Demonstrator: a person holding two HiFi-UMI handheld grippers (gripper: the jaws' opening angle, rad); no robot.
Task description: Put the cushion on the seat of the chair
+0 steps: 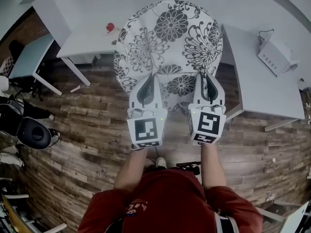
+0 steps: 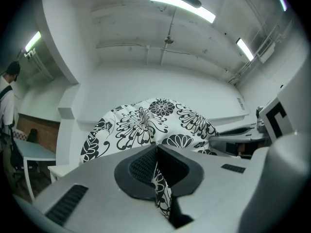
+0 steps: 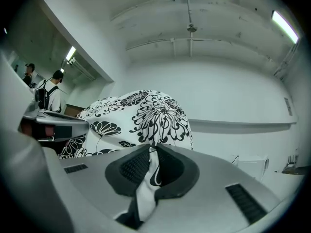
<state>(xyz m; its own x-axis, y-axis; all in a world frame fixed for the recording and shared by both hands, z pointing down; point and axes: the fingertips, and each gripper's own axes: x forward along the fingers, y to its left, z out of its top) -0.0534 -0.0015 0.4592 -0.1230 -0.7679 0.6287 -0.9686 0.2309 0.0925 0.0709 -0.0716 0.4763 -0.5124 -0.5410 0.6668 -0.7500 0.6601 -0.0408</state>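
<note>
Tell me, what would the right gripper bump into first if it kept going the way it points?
The black-and-white flowered fabric cushion. The right gripper is shut on its edge, so the rest of the cushion lies straight ahead. What stands behind it is hidden.

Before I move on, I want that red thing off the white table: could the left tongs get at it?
Probably not yet: the left tongs are shut on the cushion, so they'd have to let go of it first.
</note>
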